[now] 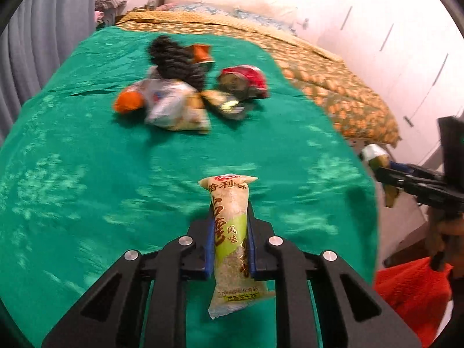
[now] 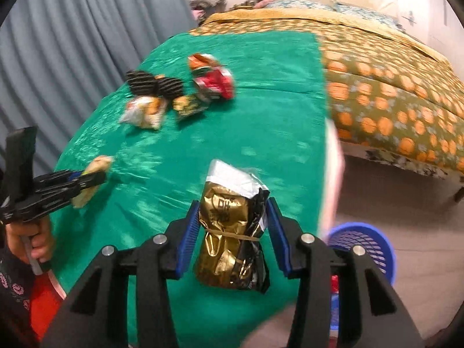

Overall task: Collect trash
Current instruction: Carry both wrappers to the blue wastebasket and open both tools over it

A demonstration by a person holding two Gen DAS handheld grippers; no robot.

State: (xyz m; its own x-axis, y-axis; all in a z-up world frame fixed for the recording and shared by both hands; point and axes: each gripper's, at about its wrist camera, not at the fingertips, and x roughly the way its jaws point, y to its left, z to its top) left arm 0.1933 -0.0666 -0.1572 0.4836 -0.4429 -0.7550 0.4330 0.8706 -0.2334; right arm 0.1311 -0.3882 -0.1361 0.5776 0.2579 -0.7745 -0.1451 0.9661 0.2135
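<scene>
Over green cloth, left fingers pinch upright snack packet

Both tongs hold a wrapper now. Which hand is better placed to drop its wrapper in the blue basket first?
Right. Its tongs hold the gold wrapper close to the blue basket; the left tongs are farther away.

Beige-green snack packet upright, gold crumpled wrapper upright — more wrappers heaped.

A home bedroom: a bed under an orange-spotted quilt, pillows by the wall, grey curtains alongside.
</scene>
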